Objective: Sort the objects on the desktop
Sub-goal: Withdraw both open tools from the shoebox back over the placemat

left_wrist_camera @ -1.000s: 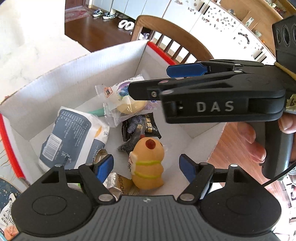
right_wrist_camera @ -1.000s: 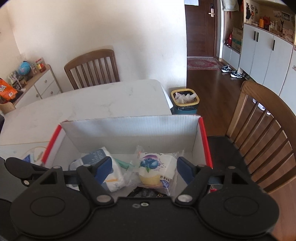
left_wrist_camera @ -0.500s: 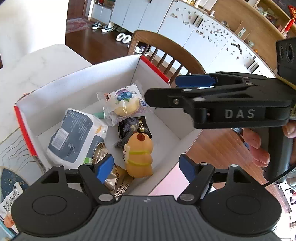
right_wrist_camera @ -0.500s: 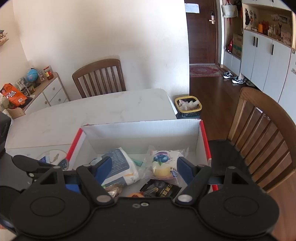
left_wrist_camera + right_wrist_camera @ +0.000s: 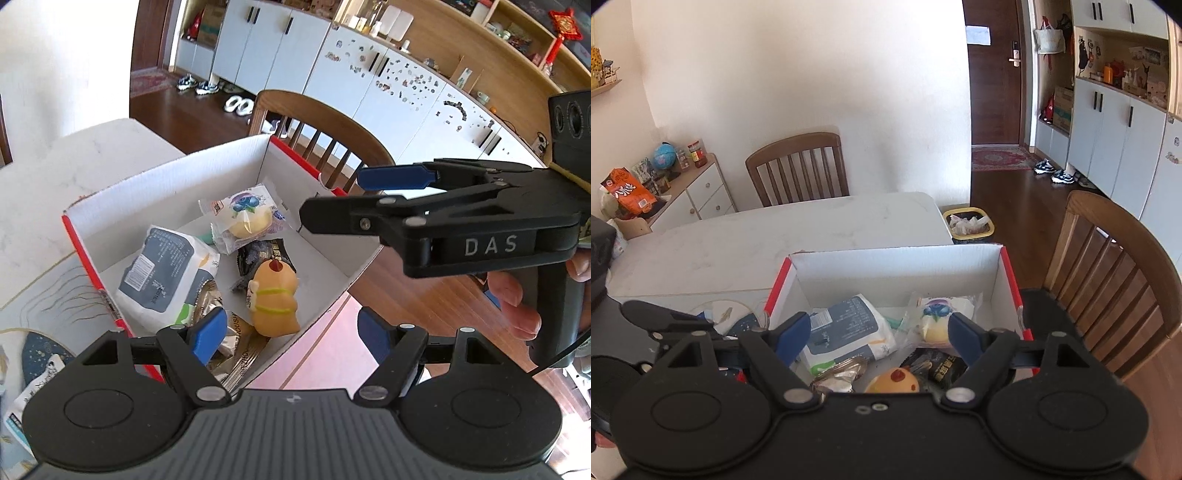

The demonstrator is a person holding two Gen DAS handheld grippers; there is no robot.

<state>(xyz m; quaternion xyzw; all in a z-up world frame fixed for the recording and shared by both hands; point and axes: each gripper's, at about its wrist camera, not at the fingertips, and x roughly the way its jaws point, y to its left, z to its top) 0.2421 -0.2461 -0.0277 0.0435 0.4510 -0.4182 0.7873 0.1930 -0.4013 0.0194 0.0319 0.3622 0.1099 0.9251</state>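
A white cardboard box point(image 5: 166, 177) point(image 5: 894, 266) with red edges holds a blue-grey wipes pack point(image 5: 166, 273) point(image 5: 846, 328), a blueberry bun packet point(image 5: 243, 218) point(image 5: 938, 317), a black snack packet point(image 5: 266, 254), a foil packet point(image 5: 842, 374) and an orange toy figure point(image 5: 273, 295) point(image 5: 894, 382). My left gripper point(image 5: 291, 334) hovers open above the box's near corner, with nothing between its blue pads. My right gripper point(image 5: 878, 336) point(image 5: 330, 196) hangs over the box's right side. Its jaws are opening and hold nothing.
The box sits at the edge of a white marble table point(image 5: 775, 236). A wooden chair point(image 5: 1115, 277) point(image 5: 325, 122) stands close to its right side, another chair point(image 5: 798, 166) at the far side. A patterned mat with a packet point(image 5: 33, 384) lies left of the box. A hand point(image 5: 517, 302) grips the right handle.
Both grippers have drawn back and upward from the box, so more of it and the table shows. The right jaws stand slightly wider. The items in the box have not moved.
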